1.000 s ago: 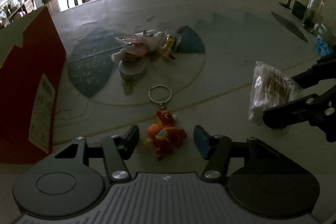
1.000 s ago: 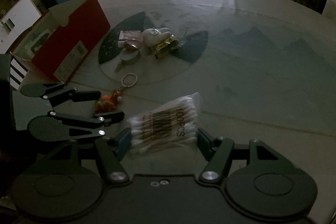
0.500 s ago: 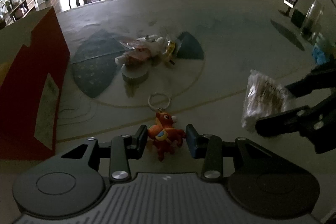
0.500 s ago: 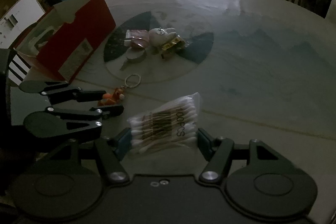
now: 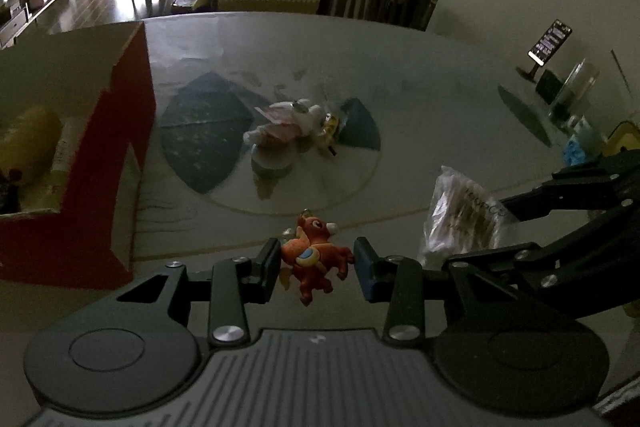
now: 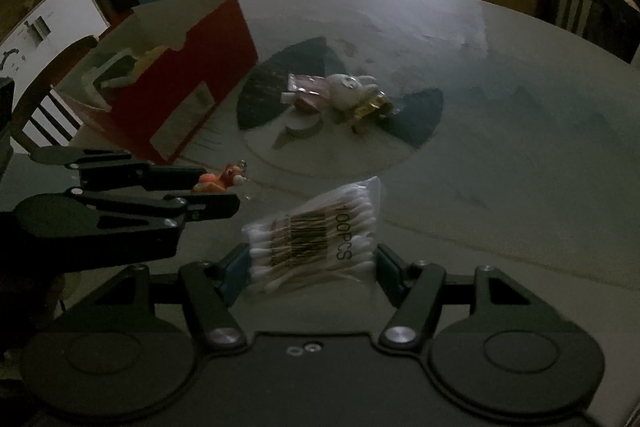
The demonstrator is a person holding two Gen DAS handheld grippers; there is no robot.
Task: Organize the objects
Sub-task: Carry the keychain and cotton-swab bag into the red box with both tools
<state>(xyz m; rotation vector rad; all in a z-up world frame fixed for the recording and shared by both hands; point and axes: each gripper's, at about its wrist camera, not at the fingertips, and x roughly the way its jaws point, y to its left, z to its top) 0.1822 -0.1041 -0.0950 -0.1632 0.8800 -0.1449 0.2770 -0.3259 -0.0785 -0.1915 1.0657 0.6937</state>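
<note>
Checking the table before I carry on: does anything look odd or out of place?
Nothing looks damaged or spilled. A small heap of items lies loose mid-table outside the red box. The left gripper holds the orange keychain toy; the right gripper holds the cotton swab bag.

Table (image 5: 440, 99): smooth, glossy, glass-like top with reflections.
Box (image 6: 192, 75): red cardboard, matt outside, pale inside.
Toy keychain (image 5: 316, 259): orange rubbery moulded plastic, slight sheen.
Cotton swab bag (image 6: 320, 235): clear crinkled plastic film, white cotton tips.
Gripper bodies (image 5: 316, 367): matt black plastic, ribbed grey panel, bright metal screws.
</note>
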